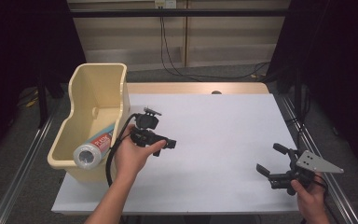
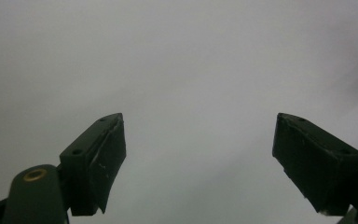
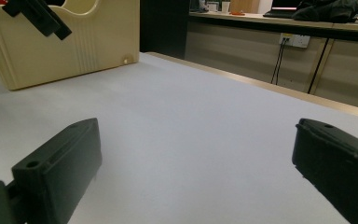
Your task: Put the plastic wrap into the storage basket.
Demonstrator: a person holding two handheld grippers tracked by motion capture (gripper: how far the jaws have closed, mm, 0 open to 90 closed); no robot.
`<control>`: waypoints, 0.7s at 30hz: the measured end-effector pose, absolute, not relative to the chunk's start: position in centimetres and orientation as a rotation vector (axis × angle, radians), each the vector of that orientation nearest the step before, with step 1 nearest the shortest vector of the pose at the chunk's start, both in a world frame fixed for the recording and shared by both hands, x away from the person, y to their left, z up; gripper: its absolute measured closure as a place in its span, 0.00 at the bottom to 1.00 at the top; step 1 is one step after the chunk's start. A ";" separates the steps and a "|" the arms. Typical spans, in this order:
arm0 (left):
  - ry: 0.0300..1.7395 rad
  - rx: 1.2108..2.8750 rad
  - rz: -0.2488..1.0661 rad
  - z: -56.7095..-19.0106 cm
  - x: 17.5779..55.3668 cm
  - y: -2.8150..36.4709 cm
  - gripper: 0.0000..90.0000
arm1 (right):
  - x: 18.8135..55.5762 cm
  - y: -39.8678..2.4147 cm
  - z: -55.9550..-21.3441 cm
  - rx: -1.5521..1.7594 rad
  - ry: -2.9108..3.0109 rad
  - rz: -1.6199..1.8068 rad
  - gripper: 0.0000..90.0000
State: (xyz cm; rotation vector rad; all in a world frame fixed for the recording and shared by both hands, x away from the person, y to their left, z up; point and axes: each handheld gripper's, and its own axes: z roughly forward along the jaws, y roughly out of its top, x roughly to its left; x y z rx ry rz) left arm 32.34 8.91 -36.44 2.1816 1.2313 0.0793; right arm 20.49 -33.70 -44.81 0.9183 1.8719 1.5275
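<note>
Your left gripper point(image 1: 168, 143), at centre-left of the high view, stands open and empty beside the cream bin point(image 1: 81, 93). The bin's wall cuts off part of the bottle point(image 1: 93, 148) lying inside. Your right gripper point(image 1: 271, 161), lower right, gapes wide, holding nothing.

Glossy cream plastic bin point(image 1: 98, 88), matt white table sheet point(image 1: 223, 135), wood table edge point(image 1: 196, 87), matt black gripper fingers point(image 2: 98, 158)

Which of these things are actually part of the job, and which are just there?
In the job: cream bin; bottle lying inside it; left claw, open and empty; right claw, open.
Just there: white table; cables on the floor behind.
</note>
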 end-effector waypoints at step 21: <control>0.937 1.836 0.503 -43.8 28.6 9.4 0.16 | 20.5 -33.6 -44.9 0.913 1.876 1.523 0.01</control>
